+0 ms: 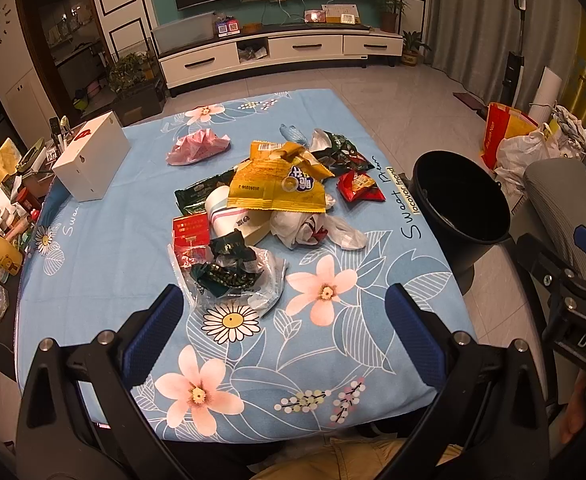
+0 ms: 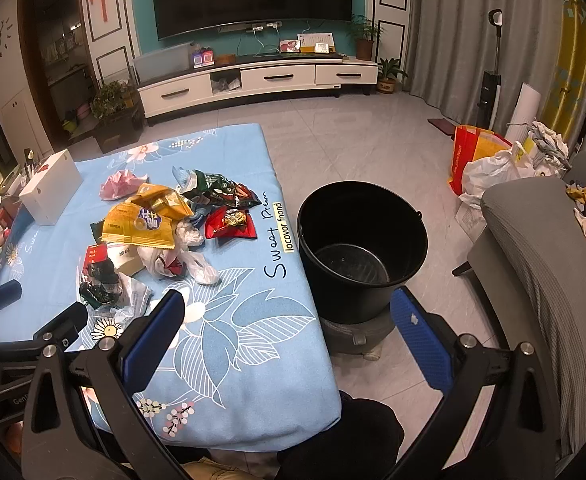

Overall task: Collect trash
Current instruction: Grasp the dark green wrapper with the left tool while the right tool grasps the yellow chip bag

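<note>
Claws first: left gripper [image 1: 283,312] and right gripper [image 2: 287,312] both gape wide, empty, above the near cloth [image 1: 133,240]. Trash [image 1: 269,196] lies heaped mid-table, just ahead of the left. Bucket [image 2: 363,240] stands beyond the table's right edge; white box [image 1: 91,156] far left.
</note>
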A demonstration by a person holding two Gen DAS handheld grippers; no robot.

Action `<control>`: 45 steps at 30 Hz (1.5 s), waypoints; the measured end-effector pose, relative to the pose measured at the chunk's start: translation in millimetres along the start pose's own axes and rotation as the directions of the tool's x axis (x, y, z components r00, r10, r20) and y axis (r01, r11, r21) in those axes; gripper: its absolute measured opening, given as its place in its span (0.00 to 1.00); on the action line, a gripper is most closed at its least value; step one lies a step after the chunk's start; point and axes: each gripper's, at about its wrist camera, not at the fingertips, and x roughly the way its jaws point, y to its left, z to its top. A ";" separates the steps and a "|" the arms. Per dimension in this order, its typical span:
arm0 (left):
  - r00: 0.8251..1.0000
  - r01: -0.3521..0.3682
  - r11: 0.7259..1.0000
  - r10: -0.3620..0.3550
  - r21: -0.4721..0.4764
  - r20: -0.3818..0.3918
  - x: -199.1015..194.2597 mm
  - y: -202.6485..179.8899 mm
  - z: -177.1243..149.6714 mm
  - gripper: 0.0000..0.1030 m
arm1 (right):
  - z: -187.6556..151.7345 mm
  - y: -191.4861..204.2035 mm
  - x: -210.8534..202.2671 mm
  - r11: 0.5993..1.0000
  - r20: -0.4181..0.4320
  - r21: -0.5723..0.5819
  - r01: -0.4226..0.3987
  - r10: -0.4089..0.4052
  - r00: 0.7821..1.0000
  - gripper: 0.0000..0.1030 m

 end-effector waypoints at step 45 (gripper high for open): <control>0.967 0.255 0.954 -0.251 -0.156 0.042 133.3 98.7 -13.5 0.90 | -7.4 69.2 146.7 0.833 -0.140 -0.083 -0.546 0.533 0.834 0.97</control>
